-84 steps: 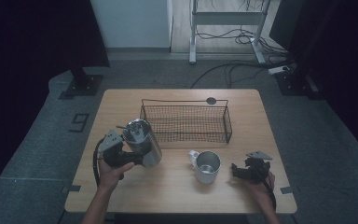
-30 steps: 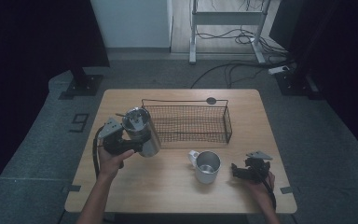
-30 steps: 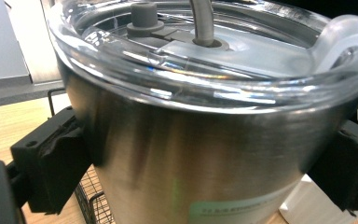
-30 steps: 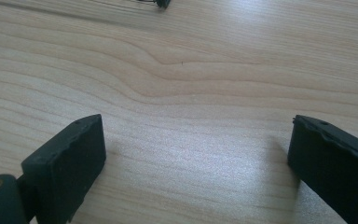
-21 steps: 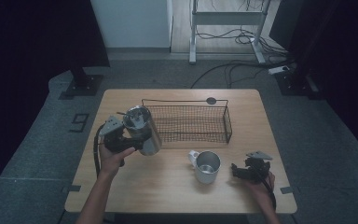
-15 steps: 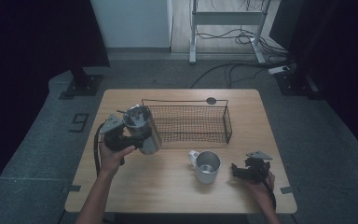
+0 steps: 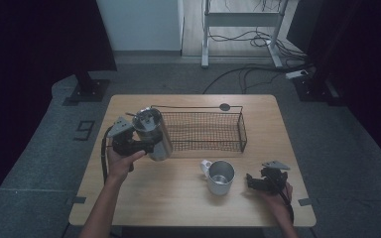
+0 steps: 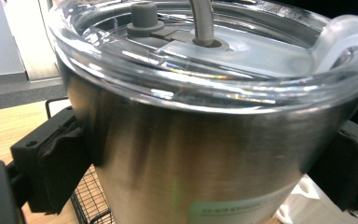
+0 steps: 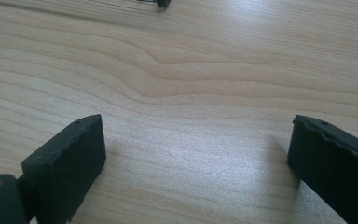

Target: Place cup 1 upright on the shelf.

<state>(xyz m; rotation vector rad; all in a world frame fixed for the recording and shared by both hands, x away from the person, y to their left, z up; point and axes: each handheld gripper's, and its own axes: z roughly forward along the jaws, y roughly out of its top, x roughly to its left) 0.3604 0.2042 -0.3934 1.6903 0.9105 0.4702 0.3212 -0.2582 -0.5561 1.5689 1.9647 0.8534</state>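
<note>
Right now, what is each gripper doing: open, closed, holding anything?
Left gripper: closed on the steel tumbler, lifted off the table.
Right gripper: open, nothing between its jaws, low over the table.

The left hand-held gripper [image 7: 144, 141] is raised, its jaws clamped wide around a load. The right hand-held gripper [image 7: 250, 181] rests low in its hand, jaws spread apart.

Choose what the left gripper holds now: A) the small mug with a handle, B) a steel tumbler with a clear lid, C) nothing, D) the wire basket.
B: the left gripper has its fingers pressed on both sides of the steel tumbler.
</note>
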